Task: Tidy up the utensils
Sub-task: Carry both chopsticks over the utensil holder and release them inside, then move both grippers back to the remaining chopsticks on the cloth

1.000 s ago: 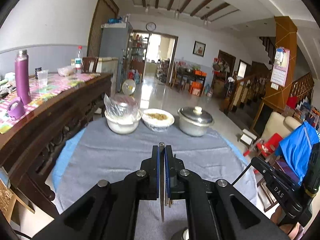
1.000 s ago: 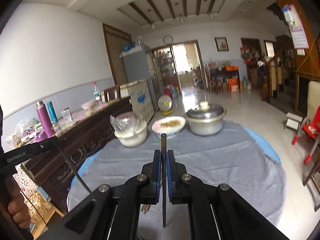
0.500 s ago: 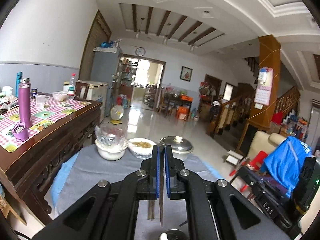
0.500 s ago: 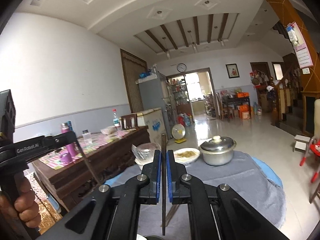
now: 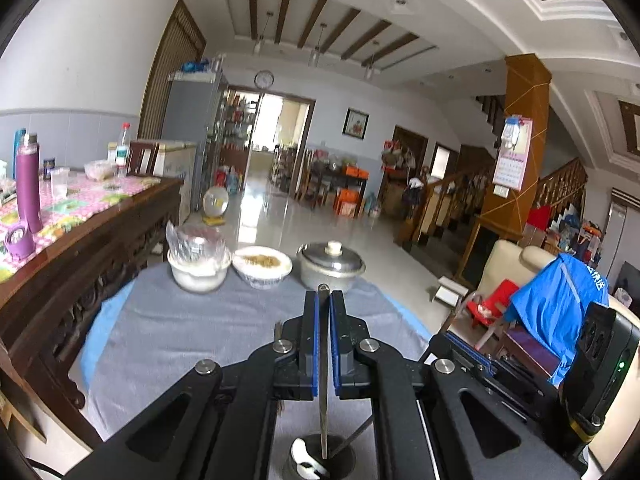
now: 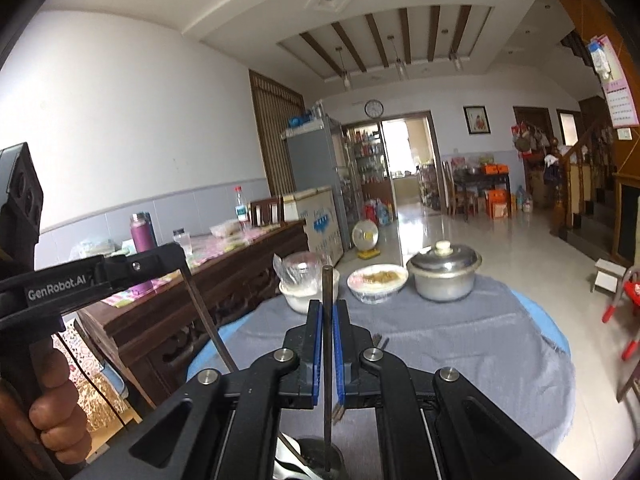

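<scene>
A thin dark metal chopstick is clamped upright by the left gripper, its lower end inside a round dark metal holder cup; a second dark chopstick is likewise gripped by the right gripper above the grey-clothed round table.

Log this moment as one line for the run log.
left gripper: shut on chopstick | right gripper: shut on chopstick | both tips over utensil cup

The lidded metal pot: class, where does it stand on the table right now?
In both wrist views the lidded metal pot stands at the far edge of the grey tablecloth, rightmost of three dishes, beside the bowl of food.
</scene>
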`<act>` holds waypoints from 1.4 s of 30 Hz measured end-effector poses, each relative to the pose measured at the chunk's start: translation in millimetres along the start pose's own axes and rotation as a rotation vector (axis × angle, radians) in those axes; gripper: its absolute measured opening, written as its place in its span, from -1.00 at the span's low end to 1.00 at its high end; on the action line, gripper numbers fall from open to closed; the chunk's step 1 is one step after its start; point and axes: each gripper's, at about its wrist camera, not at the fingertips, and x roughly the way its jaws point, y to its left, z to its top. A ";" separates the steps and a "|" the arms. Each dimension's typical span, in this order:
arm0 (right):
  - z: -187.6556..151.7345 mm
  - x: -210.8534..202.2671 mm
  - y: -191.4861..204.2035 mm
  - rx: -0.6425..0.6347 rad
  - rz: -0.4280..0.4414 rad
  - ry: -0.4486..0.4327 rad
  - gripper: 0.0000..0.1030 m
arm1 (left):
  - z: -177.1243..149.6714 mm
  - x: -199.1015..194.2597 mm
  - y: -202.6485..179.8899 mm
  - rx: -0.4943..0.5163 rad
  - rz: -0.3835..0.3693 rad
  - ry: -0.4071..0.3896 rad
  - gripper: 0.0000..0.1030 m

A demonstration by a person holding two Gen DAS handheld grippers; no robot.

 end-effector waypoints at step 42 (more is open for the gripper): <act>-25.7 36.0 -15.7 0.118 0.042 0.114 -0.63 | -25.5 23.9 44.2 -0.125 0.013 0.111 -0.32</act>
